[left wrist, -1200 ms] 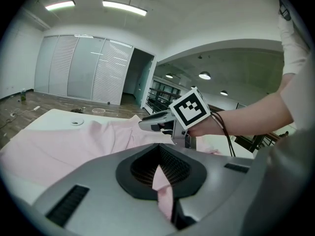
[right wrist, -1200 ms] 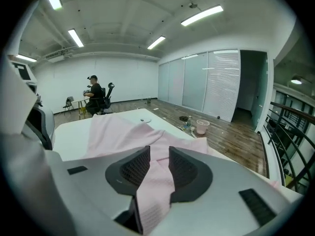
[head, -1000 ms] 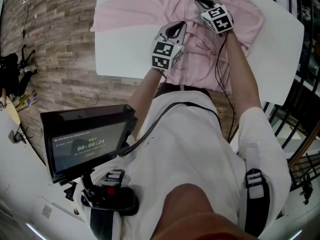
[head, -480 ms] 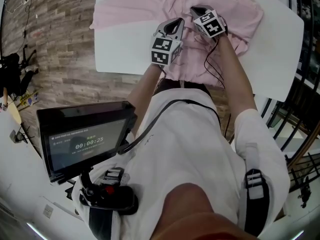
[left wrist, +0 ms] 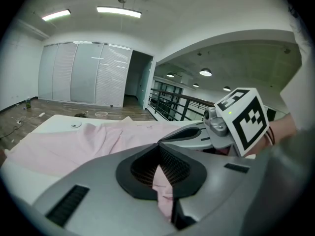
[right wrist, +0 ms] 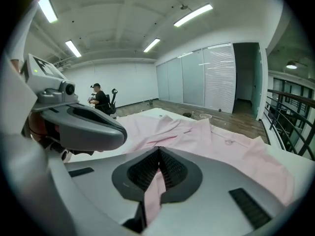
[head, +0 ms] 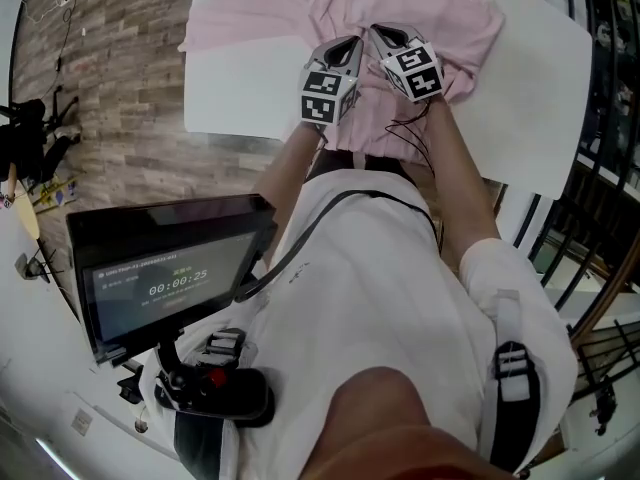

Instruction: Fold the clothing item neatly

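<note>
Pink, thin-looking short-sleeved shirt (head: pixel 440 8) lies rumpled across the white table (head: pixel 240 98), reaching its near edge. The left gripper (head: pixel 344 50) and right gripper (head: pixel 386 34), side by side above that edge, are each clamped tight on a pinch of fabric. It looks light and floppy, probably bunches easily, so hems or seams seem like the best hold.

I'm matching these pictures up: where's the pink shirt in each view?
Head view: pink shirt, top centre.
Left gripper view: shirt at left and middle, a fold pinched between the jaws.
Right gripper view: shirt at middle and right, a fold pinched likewise.
Shared landmark: the white table under it.
</note>
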